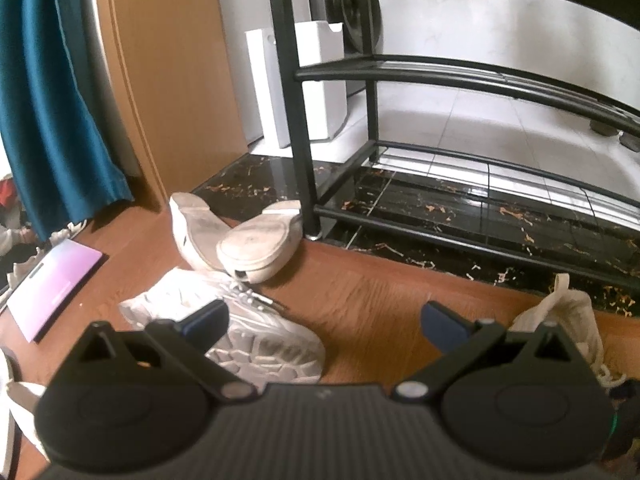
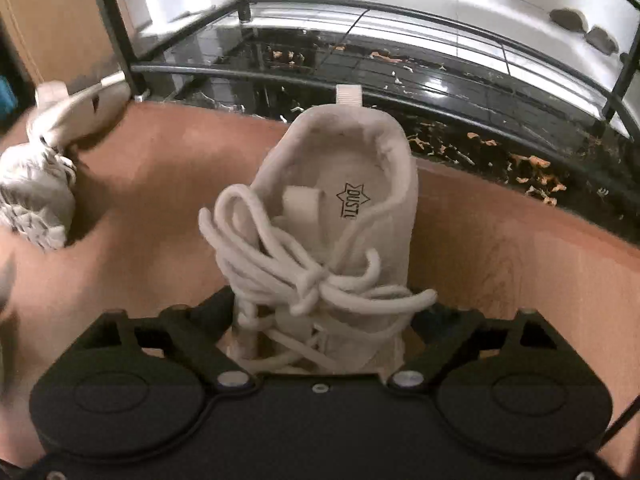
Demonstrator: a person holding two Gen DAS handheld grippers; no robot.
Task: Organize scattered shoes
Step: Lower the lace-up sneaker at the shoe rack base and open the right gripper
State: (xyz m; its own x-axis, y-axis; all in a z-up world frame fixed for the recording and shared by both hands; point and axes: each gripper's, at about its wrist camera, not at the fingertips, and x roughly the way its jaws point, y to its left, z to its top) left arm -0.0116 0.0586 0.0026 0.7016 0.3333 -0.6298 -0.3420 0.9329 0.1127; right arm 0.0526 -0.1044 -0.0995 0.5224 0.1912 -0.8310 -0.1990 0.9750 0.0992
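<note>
Both right tool (image 2: 326, 320) fingertips hidden behind laced sneaker (image 2: 340, 216).

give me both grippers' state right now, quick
left gripper: open, holding nothing
right gripper: jaws around the beige laced sneaker, grip cannot be told

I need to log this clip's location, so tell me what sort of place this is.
Probably a home entryway: a black metal shoe rack stands on dark marble tile beside a wooden door, with white sneakers scattered on the wood floor.
</note>
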